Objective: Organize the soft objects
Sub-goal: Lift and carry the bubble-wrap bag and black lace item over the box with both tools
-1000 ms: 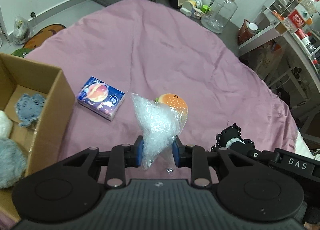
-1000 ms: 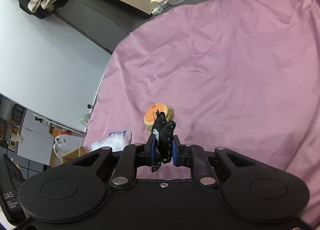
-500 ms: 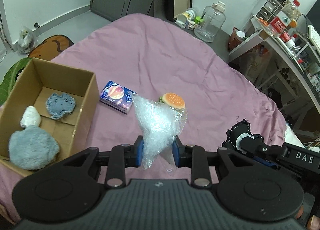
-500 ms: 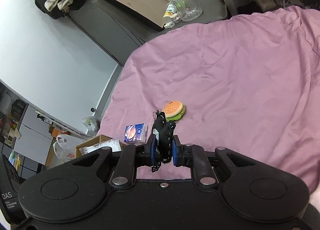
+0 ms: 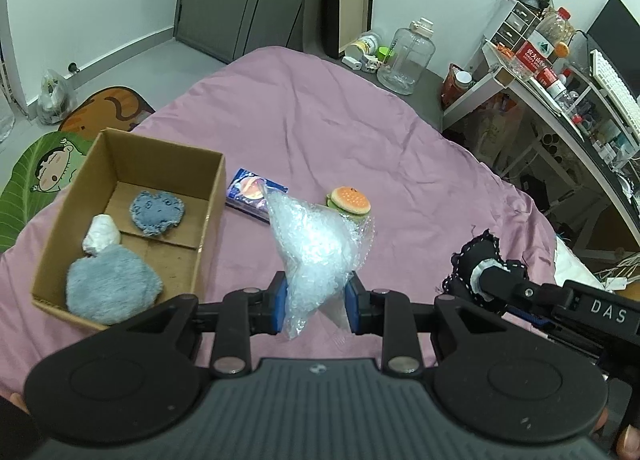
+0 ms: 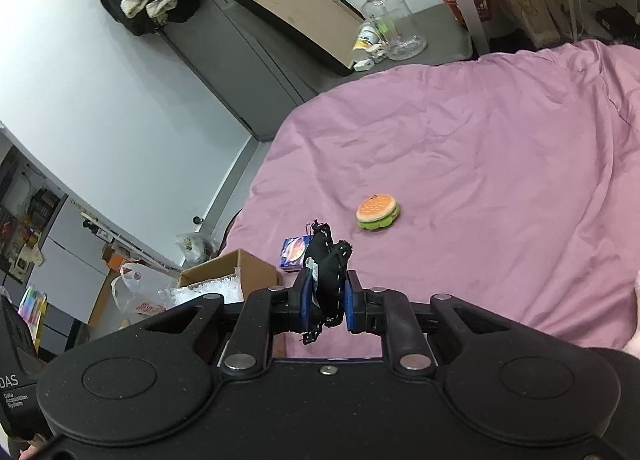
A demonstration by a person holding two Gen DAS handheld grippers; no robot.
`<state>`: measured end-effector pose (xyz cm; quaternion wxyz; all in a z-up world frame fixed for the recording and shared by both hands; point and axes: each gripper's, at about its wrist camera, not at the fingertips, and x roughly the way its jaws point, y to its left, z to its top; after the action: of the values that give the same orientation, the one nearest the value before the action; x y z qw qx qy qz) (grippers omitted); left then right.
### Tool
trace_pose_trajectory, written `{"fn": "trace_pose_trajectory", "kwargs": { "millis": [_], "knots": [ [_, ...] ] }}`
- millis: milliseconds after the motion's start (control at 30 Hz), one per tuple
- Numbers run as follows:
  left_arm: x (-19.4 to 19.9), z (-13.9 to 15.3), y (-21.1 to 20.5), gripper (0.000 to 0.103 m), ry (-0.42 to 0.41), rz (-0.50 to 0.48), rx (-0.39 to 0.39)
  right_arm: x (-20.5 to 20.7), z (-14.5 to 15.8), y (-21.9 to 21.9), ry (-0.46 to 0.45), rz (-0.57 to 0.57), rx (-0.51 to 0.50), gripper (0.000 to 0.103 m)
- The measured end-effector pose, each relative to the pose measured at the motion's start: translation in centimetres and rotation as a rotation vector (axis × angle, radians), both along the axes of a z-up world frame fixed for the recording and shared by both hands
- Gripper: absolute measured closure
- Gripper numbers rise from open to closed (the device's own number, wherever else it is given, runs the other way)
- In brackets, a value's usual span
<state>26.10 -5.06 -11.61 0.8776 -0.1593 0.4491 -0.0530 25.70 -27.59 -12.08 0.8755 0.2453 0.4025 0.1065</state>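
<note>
Change since a second ago: both of your hands have risen and pulled back over the bed (image 5: 304, 108), so the cardboard box (image 5: 208, 196) now shows whole in the left wrist view, where earlier only its near corner was in frame.
Left hand-held gripper (image 5: 316, 306): clenched on the bubble-wrap wad (image 5: 316, 244); the wad stands up out of the jaws and leans slightly toward the box.
Right hand-held gripper (image 6: 325, 302): clenched on the black stitched cloth piece (image 6: 328, 264), which sticks up between the blue pads.
Deciding relation: the box lies to the left of your left hand-held gripper and a little ahead of it; your left hand is the nearer one, your right hand is on the far side of the left from the box.
Box long axis: it runs away from you, roughly along the line the left hand-held gripper points.
Inside the box: a grey fluffy piece (image 5: 112, 286) at the near end, a small white lump (image 5: 101, 238) beside it, a blue-grey patch (image 5: 158, 212) further in; the far end is bare.
Beside the box: the tissue pack (image 5: 250, 196) lies just to its right, the burger plush (image 5: 349, 200) further right, both on the bed.
Judgement: you would swing the left load leftward over the box wall first; the right has farther to cross.
</note>
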Motion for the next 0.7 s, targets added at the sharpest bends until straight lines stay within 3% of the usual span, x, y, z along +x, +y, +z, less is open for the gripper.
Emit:
{"fn": "trace_pose_trajectory", "kwargs": {
  "millis": [700],
  "knots": [
    [-3.8,1.6,6.6,0.075,-0.027,0.013,0.034,-3.2,2.5,6.9,-0.054,0.097,-0.066,0.086]
  ]
}}
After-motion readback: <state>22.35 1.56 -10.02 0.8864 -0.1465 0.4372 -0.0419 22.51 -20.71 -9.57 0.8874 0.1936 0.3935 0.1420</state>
